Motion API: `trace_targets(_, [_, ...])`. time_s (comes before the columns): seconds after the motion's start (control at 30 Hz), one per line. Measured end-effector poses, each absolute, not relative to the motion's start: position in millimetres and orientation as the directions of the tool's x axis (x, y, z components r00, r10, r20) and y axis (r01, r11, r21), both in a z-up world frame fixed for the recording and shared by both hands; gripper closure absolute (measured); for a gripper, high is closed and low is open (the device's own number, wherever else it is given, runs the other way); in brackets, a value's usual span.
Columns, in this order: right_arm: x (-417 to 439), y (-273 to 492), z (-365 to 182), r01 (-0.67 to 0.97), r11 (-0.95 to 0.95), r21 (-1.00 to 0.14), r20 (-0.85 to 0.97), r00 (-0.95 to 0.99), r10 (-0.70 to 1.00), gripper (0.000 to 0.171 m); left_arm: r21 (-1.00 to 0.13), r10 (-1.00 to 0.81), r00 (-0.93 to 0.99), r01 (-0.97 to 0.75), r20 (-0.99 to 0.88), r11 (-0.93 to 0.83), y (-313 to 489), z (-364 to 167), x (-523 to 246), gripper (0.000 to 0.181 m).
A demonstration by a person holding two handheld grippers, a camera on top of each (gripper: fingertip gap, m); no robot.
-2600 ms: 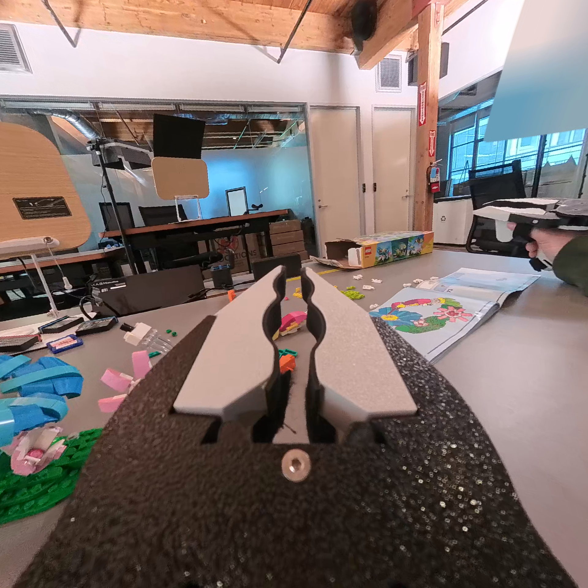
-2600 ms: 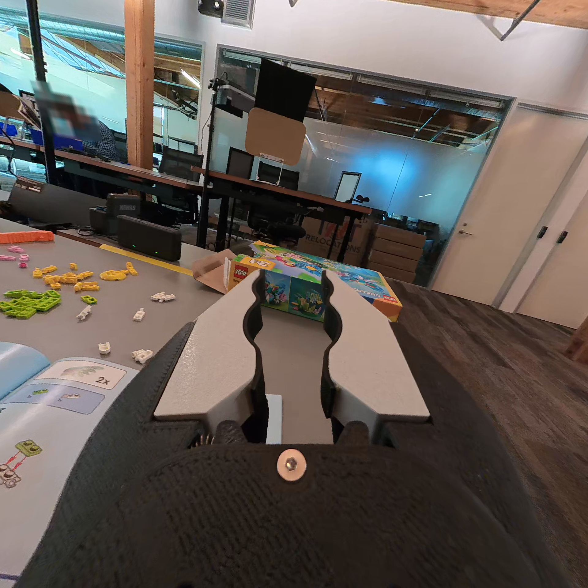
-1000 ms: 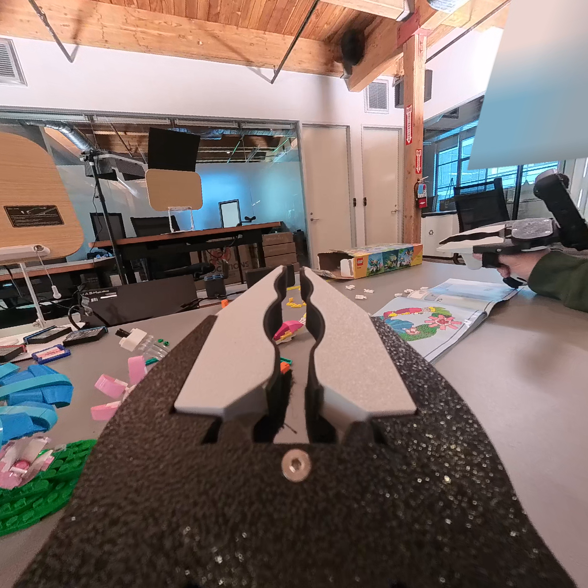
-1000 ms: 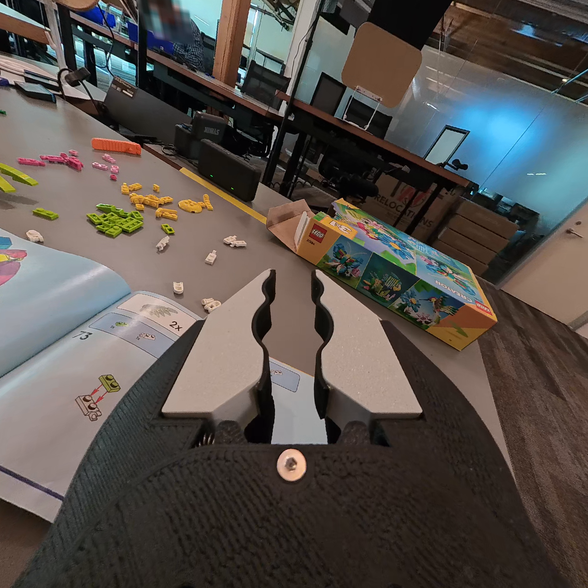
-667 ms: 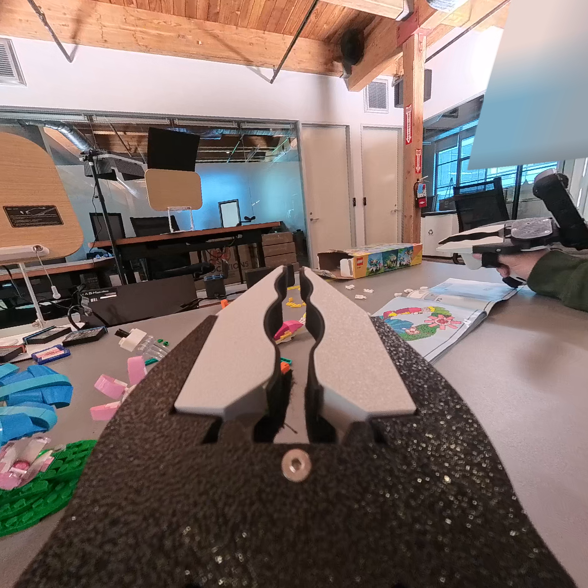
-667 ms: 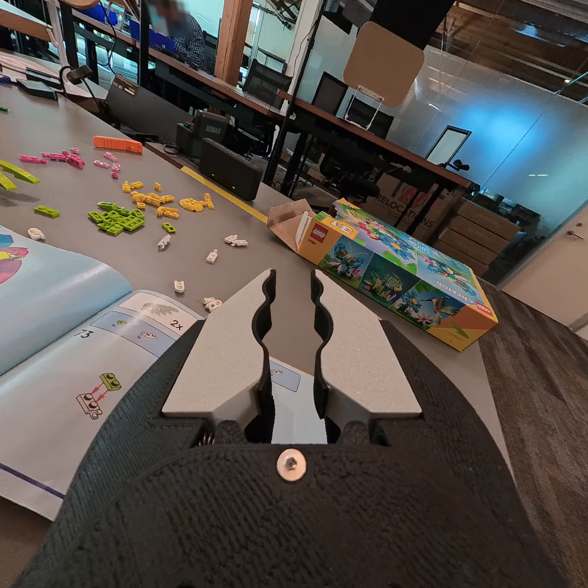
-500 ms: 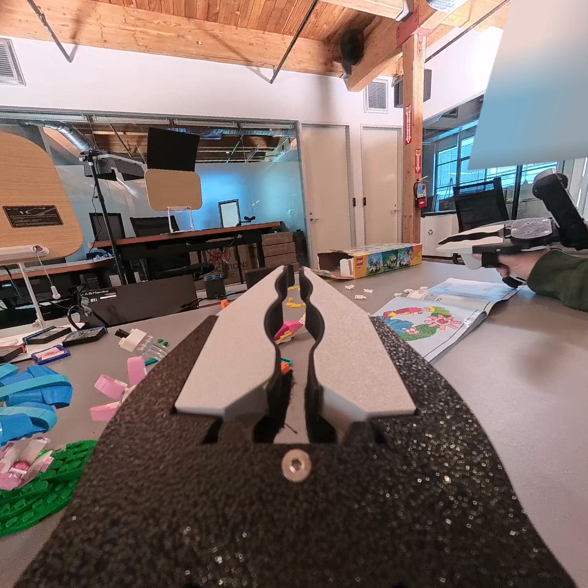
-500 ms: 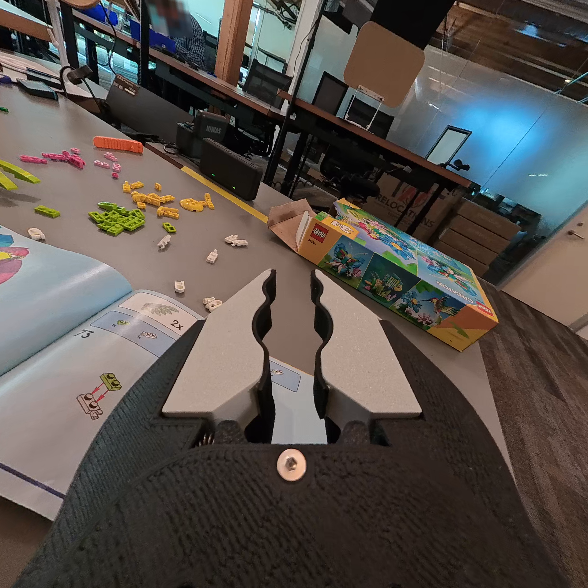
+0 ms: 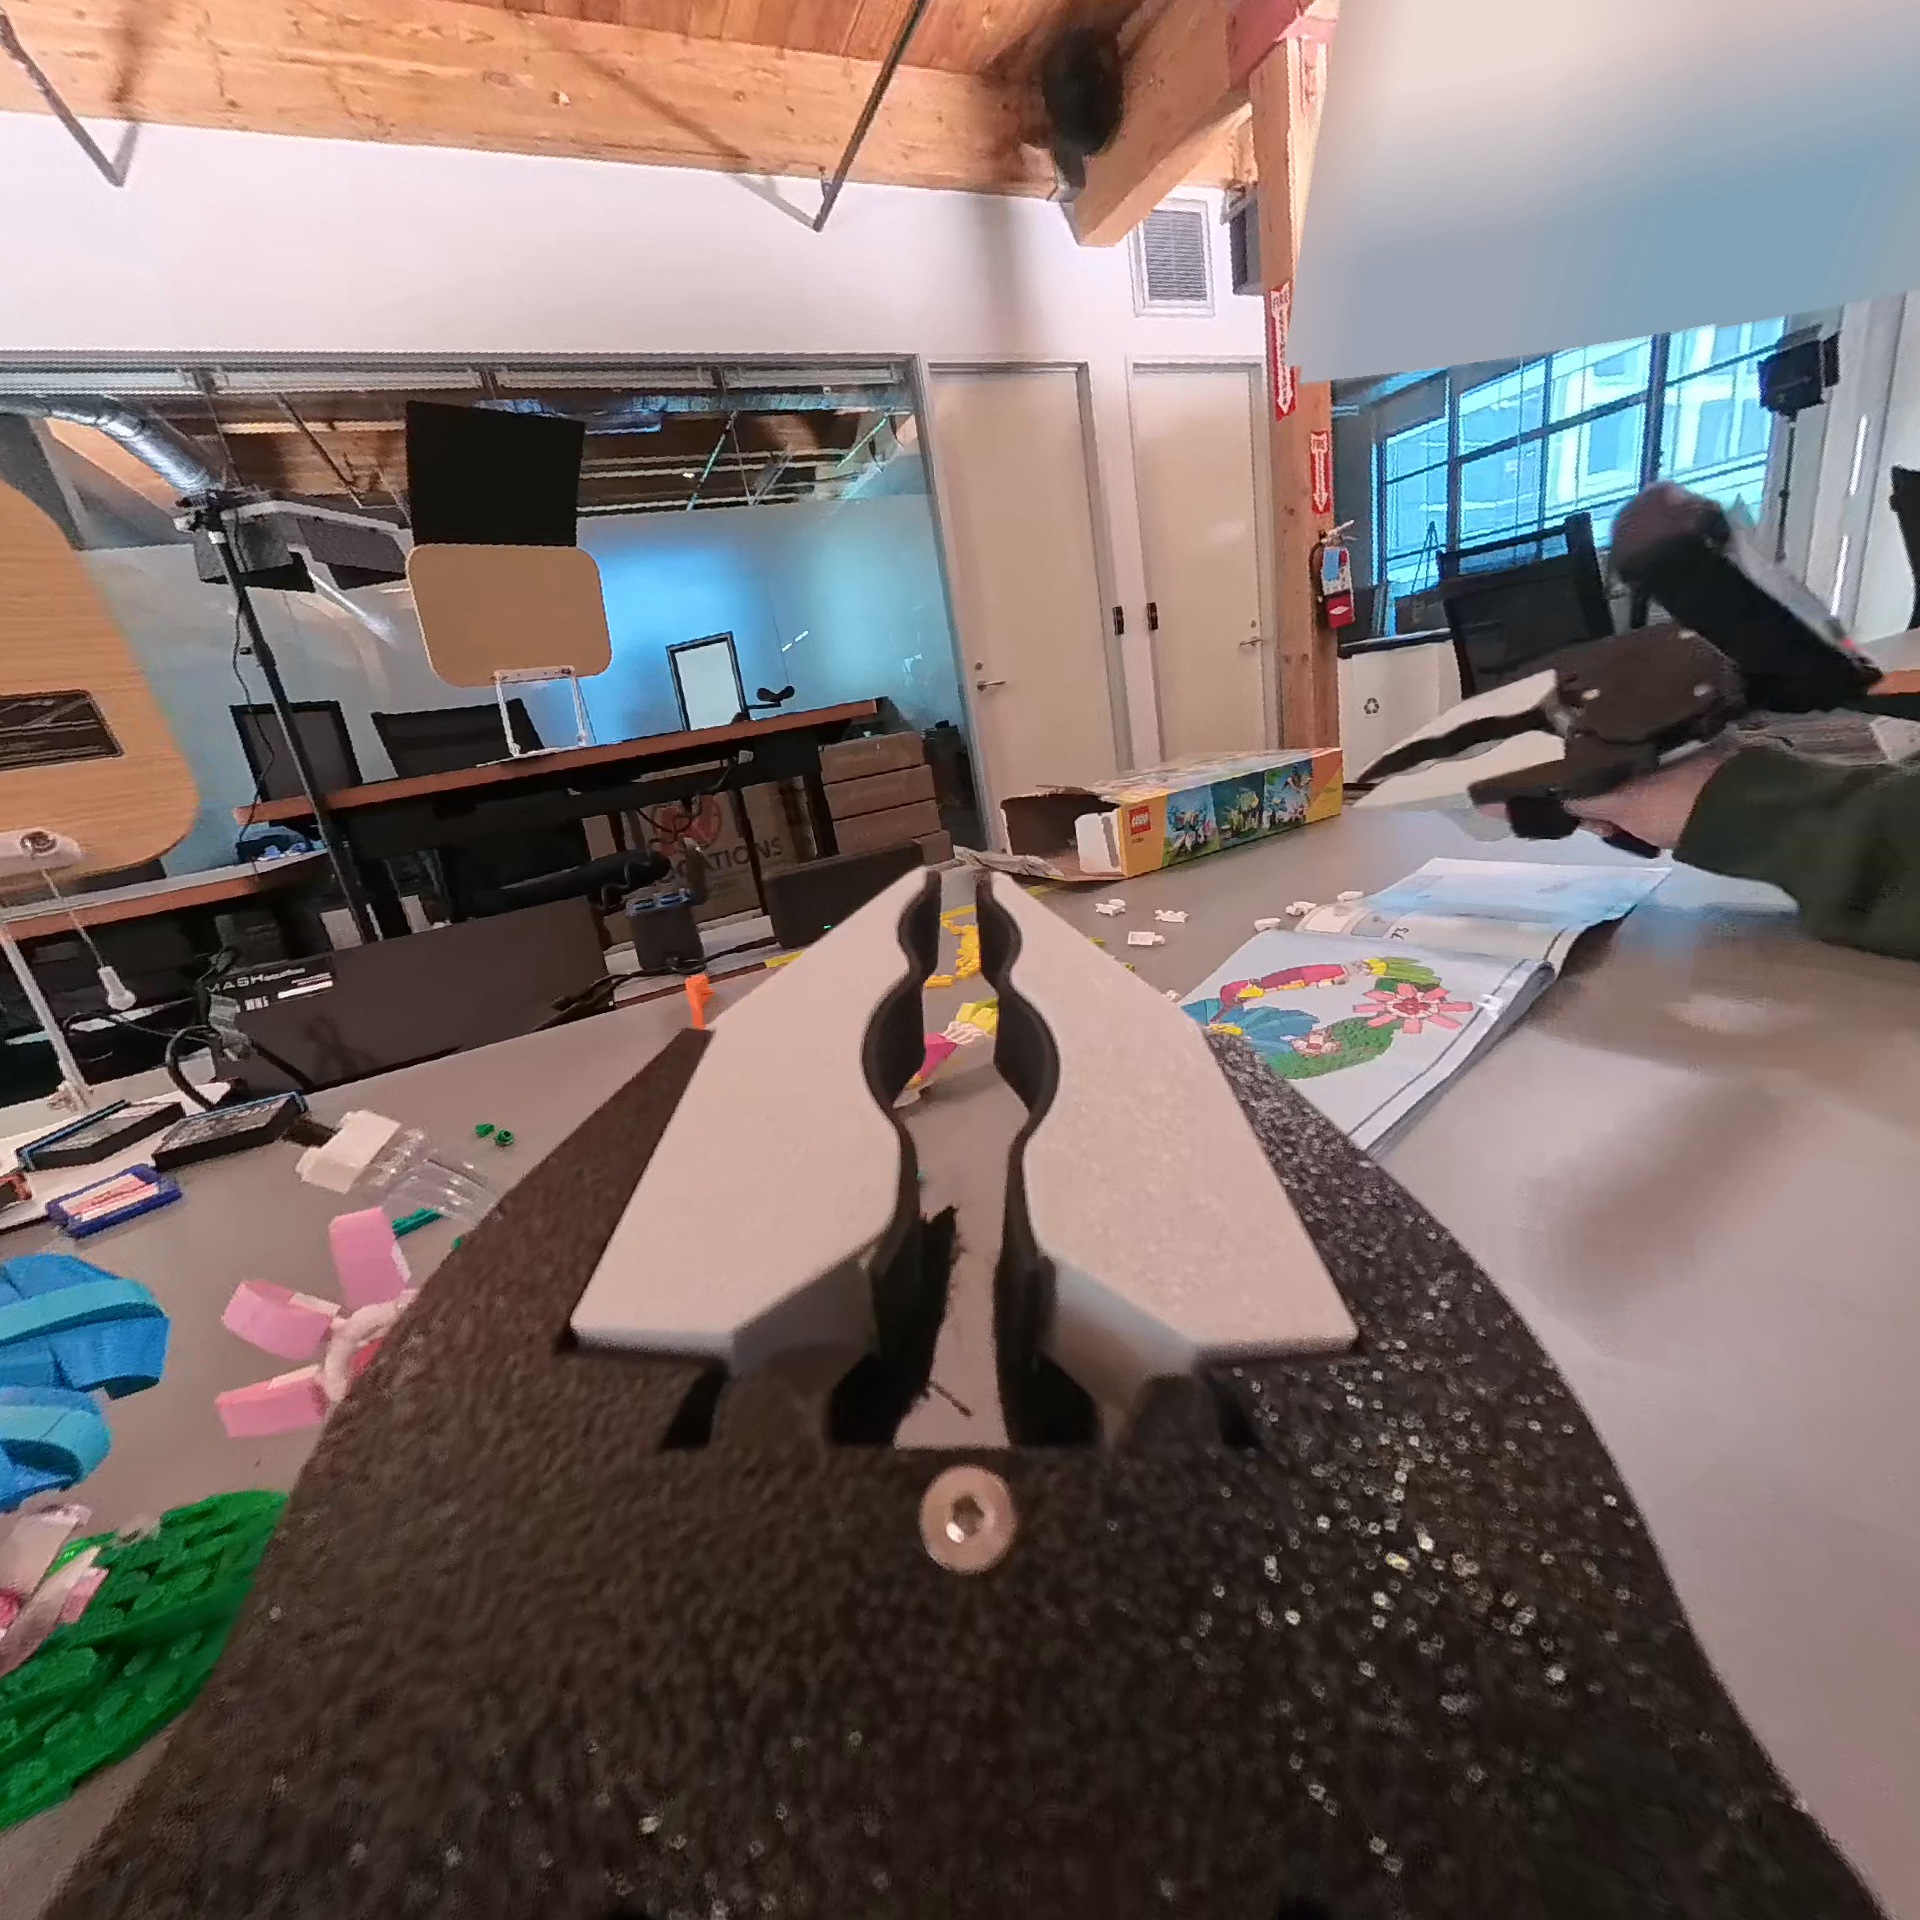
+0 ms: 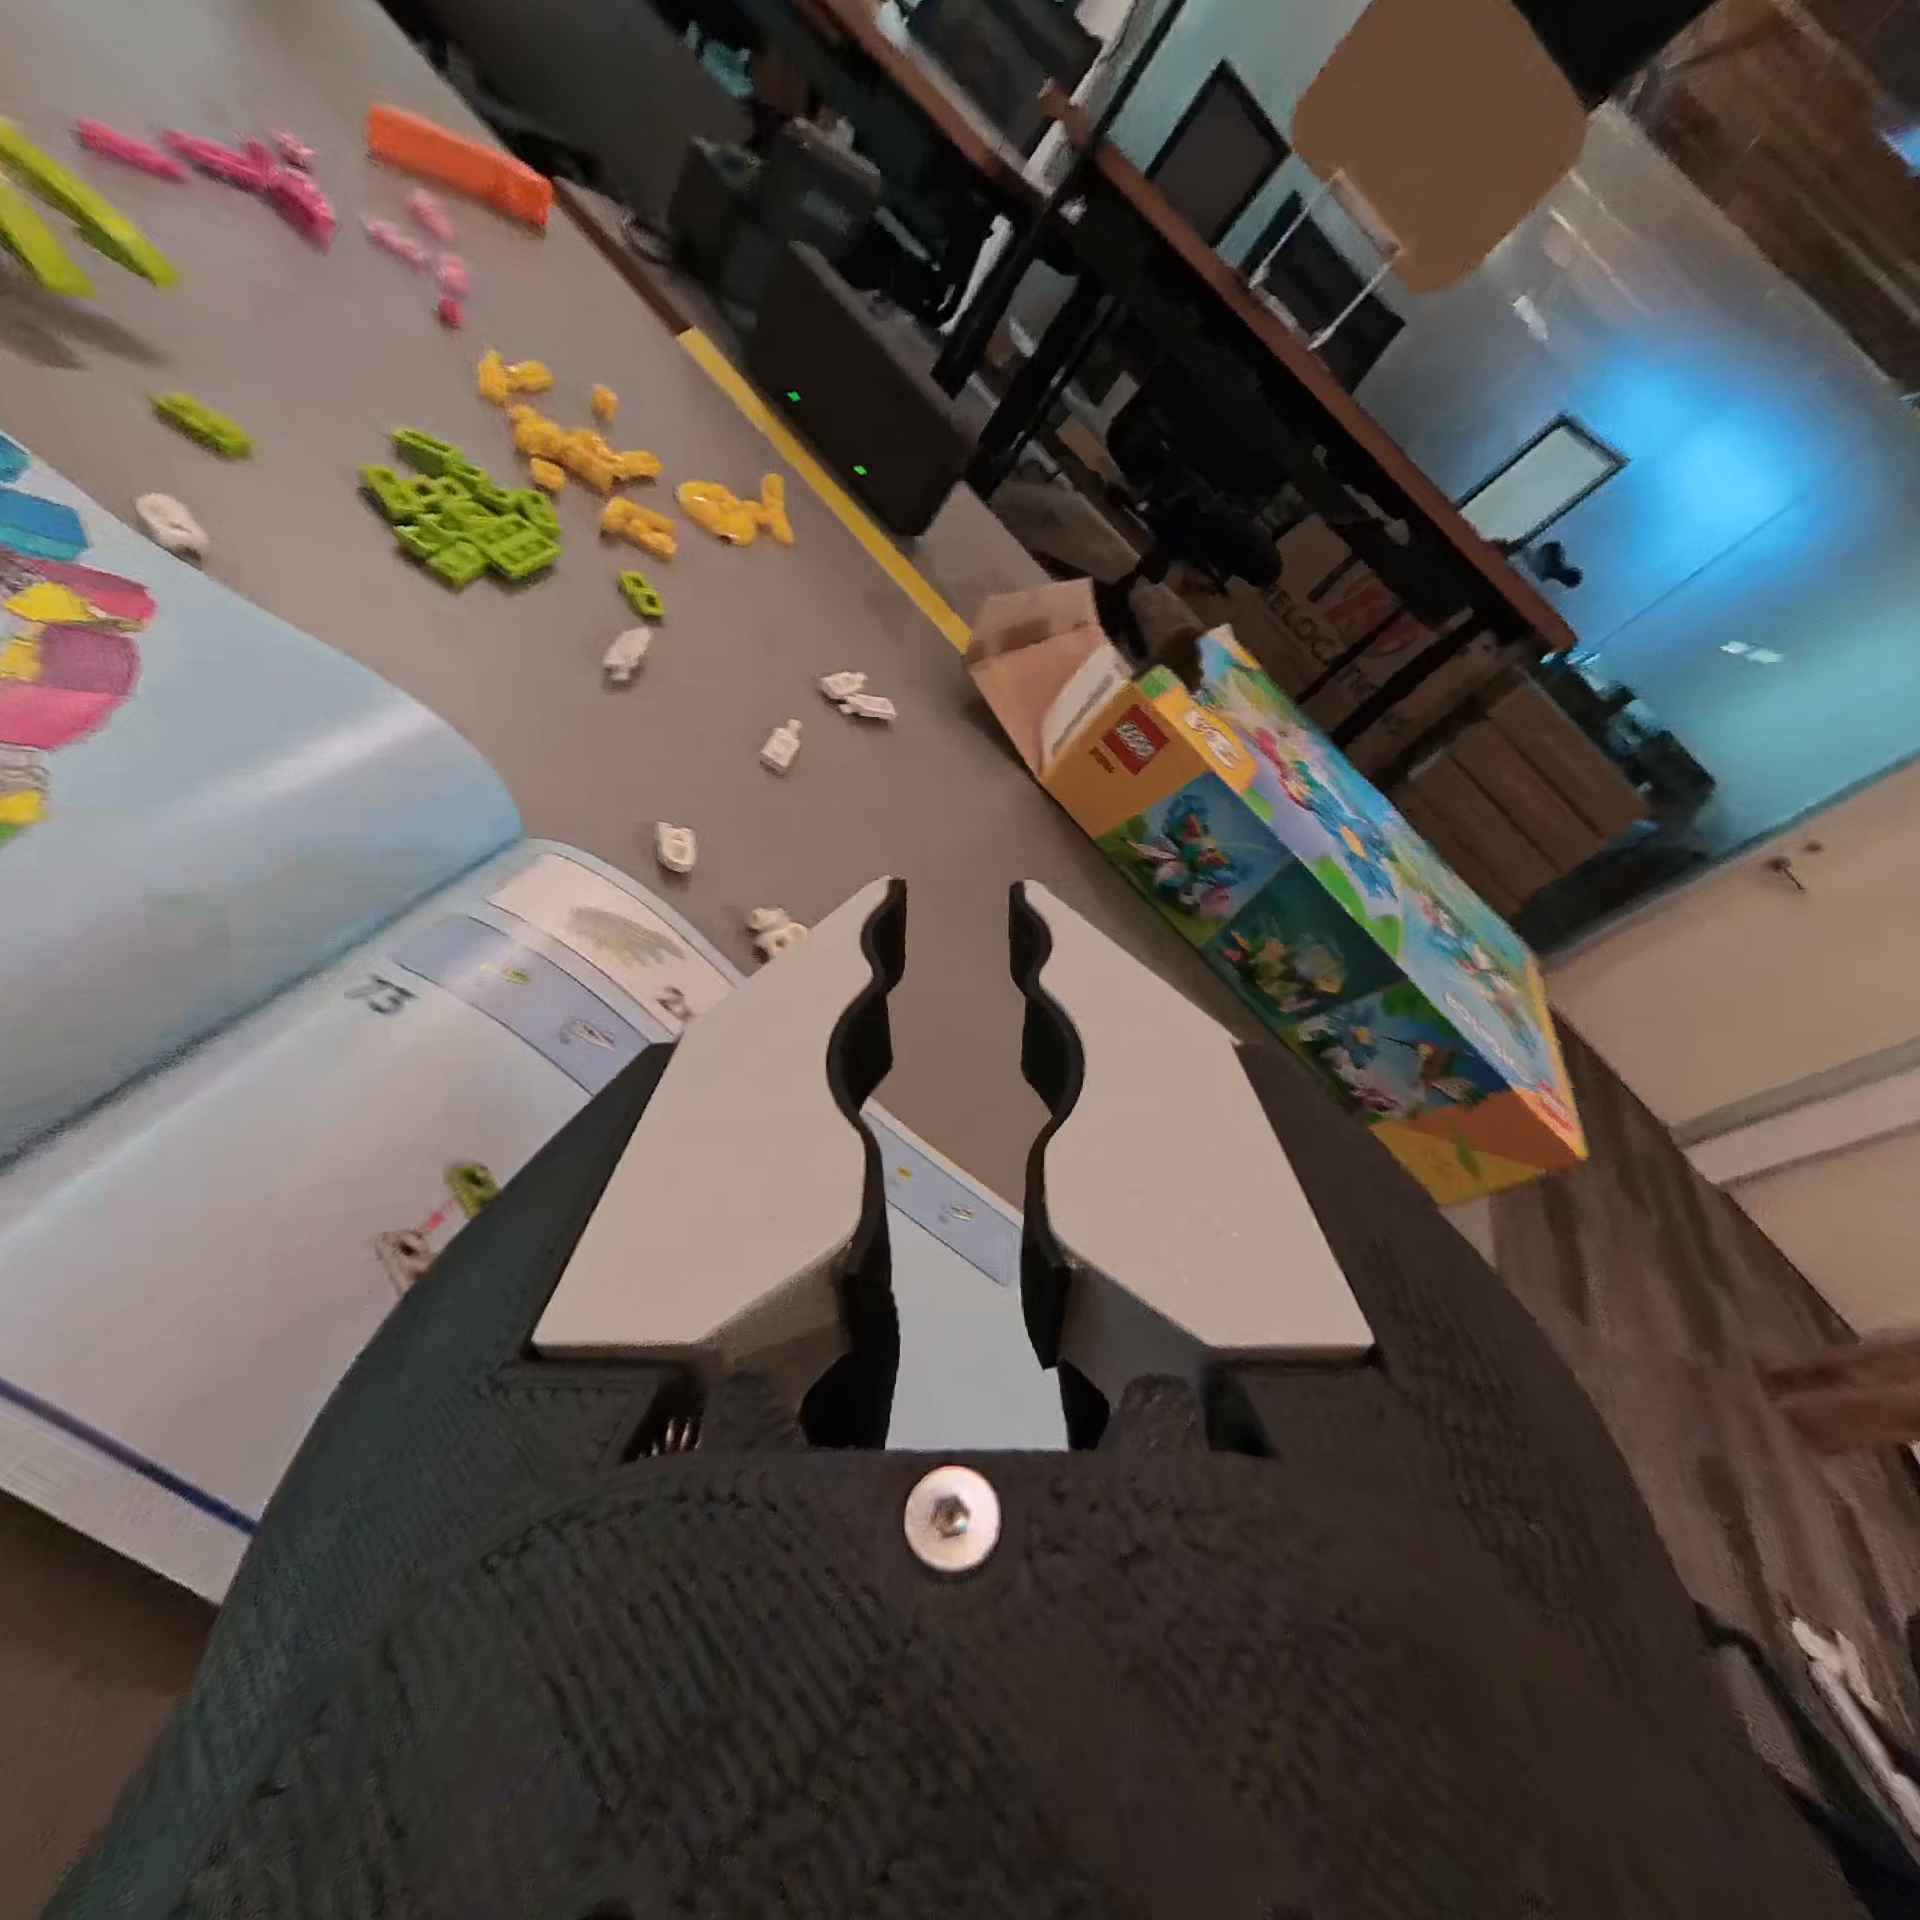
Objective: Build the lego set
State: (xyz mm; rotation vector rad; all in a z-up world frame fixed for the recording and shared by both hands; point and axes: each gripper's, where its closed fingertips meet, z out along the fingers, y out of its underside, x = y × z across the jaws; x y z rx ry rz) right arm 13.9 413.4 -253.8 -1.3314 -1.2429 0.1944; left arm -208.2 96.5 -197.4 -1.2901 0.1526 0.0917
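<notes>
My left gripper (image 9: 961, 883) hovers above the grey table (image 9: 1558, 1299), fingers a narrow gap apart and empty. A small pink and yellow lego piece (image 9: 951, 1049) lies on the table beyond its fingers. A green lego plate (image 9: 114, 1621) with pink and blue petal parts (image 9: 291, 1340) lies at the lower left. My right gripper (image 10: 958, 888) is open and empty above the open instruction booklet (image 10: 260, 935). It also shows in the left wrist view (image 9: 1455, 748), held by a hand. Lime green (image 10: 468, 520), yellow (image 10: 623, 488) and white pieces (image 10: 675, 847) lie ahead of it.
The lego box (image 10: 1330, 914) lies at the table's far edge, also seen in the left wrist view (image 9: 1205, 805). Pink pieces (image 10: 260, 182) and an orange tool (image 10: 457, 166) lie far left. Black devices (image 10: 852, 405) stand along the back edge. The floor drops off to the right. From the left gripper's tips to the green lego plate (image 9: 114, 1621) is close to 20 cm.
My right gripper has rolled and swung with motion blur, tilting its tips down and shifting slightly toward the loose pieces. My left gripper has hardly moved. Both stay empty.
</notes>
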Motion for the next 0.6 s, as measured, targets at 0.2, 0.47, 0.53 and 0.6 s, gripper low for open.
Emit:
trace_targets(0.2, [-54,423,-282,0.509,-0.127,-0.852,0.11,0.41,0.906,0.161,-0.949,-0.019,0.99,-0.128,-0.14,0.288,95,-196,-211,0.177])
trace_targets(0.47, [-91,443,-312,0.542,-0.364,-0.757,-0.114,0.439,0.891,0.148,-0.95,-0.023,0.988,-0.138,-0.151,0.279,97,-197,-209,0.177])
trace_targets(0.53, [-88,446,-318,0.575,-0.361,-0.734,-0.085,0.45,0.889,0.149,-0.95,-0.023,0.99,-0.13,-0.142,0.283,96,-196,-210,0.178])
trace_targets(0.6, [-87,446,-323,0.587,-0.37,-0.72,-0.09,0.45,0.888,0.148,-0.952,-0.025,0.99,-0.127,-0.139,0.28,97,-197,-211,0.178])
